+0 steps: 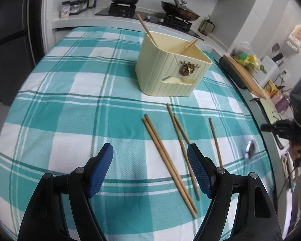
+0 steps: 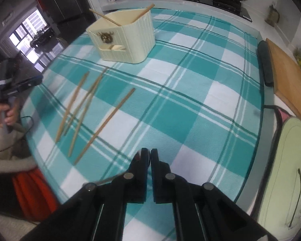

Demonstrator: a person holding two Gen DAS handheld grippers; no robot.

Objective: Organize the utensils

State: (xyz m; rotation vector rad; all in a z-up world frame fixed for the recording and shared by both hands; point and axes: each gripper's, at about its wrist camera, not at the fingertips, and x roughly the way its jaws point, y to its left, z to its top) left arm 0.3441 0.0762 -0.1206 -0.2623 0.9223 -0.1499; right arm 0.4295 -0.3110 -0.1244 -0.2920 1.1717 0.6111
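Chopsticks point(image 1: 166, 160) lie loose on the checked bench point(image 1: 70, 100) before a cream utensil holder point(image 1: 170, 70) already holding several, awaiting collection. Left gripper point(image 1: 150, 154) hovers wide open over them; right gripper point(image 2: 150, 156), pinched closed, appears to grip a thin metal utensil point(image 2: 110, 178).

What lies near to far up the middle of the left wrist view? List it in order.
Left tongs, open, above the checked tablecloth → loose chopsticks lying on the cloth → cream utensil holder with chopsticks standing in it → gas stove → wok.
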